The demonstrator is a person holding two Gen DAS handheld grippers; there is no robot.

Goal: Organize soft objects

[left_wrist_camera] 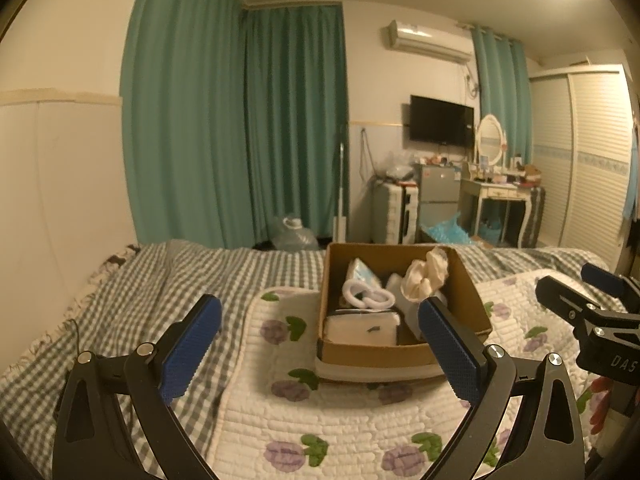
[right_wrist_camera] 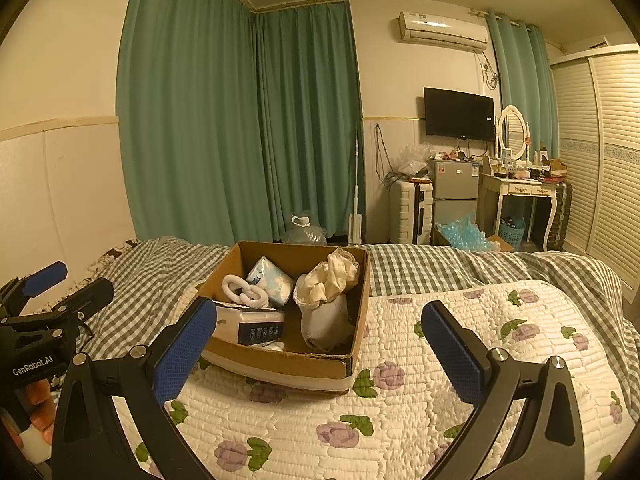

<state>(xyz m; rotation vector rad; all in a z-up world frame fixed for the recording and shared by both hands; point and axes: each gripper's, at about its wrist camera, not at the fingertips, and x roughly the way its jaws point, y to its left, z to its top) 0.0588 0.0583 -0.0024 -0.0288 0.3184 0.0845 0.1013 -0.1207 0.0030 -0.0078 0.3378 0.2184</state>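
An open cardboard box (left_wrist_camera: 468, 296) (right_wrist_camera: 360, 292) sits on a white floral quilt (left_wrist_camera: 320, 420) (right_wrist_camera: 400, 420) on the bed. Inside lie a cream crumpled cloth (left_wrist_camera: 424, 276) (right_wrist_camera: 332, 276), a white chain-like soft ring toy (left_wrist_camera: 368, 296) (right_wrist_camera: 244, 292), a pale blue tissue pack (left_wrist_camera: 362, 270) (right_wrist_camera: 270, 280), a white folded item (left_wrist_camera: 360, 328) and a grey-white sock bundle (right_wrist_camera: 326, 322). My left gripper (left_wrist_camera: 320, 332) is open and empty in front of the box. My right gripper (right_wrist_camera: 320, 332) is open and empty, to the right of the box front.
A grey checked blanket (left_wrist_camera: 140, 300) (right_wrist_camera: 440, 268) covers the bed beyond the quilt. Green curtains (right_wrist_camera: 240, 120), a suitcase (right_wrist_camera: 412, 212), a small fridge (right_wrist_camera: 456, 192) and a dressing table (right_wrist_camera: 520, 192) stand past the bed's far edge.
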